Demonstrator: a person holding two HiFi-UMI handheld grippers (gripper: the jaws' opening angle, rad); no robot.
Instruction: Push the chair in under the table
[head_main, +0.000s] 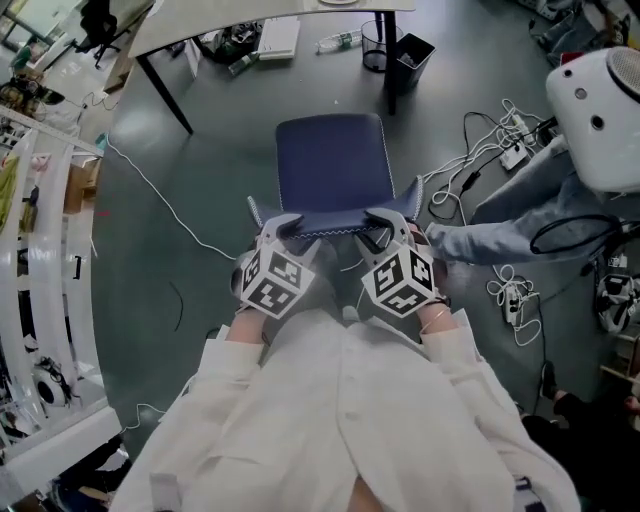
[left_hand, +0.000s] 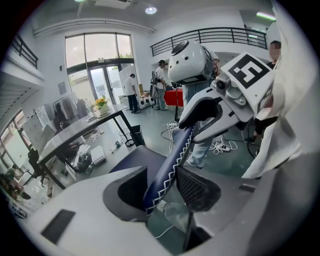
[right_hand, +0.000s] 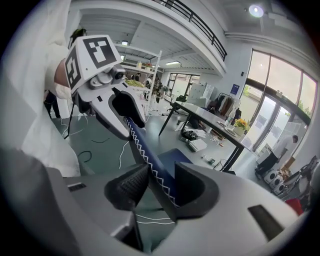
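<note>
A dark blue chair (head_main: 332, 165) with white zigzag stitching stands on the grey floor, its seat facing the table (head_main: 200, 25) at the top of the head view. Both grippers clasp the top edge of its backrest (head_main: 330, 226). My left gripper (head_main: 285, 226) holds the left end and my right gripper (head_main: 386, 220) the right end. In the left gripper view the backrest (left_hand: 172, 157) runs between the jaws of the left gripper (left_hand: 162, 187), with the right gripper (left_hand: 200, 117) further along. The right gripper view shows the backrest (right_hand: 150, 165) inside the right gripper (right_hand: 157, 187).
Two black bins (head_main: 405, 58) and loose clutter (head_main: 280, 40) sit under the table. Cables and power strips (head_main: 510, 150) lie on the floor at right, beside a white robot head (head_main: 600, 110) and a person's leg (head_main: 520, 225). White shelving (head_main: 40, 250) lines the left.
</note>
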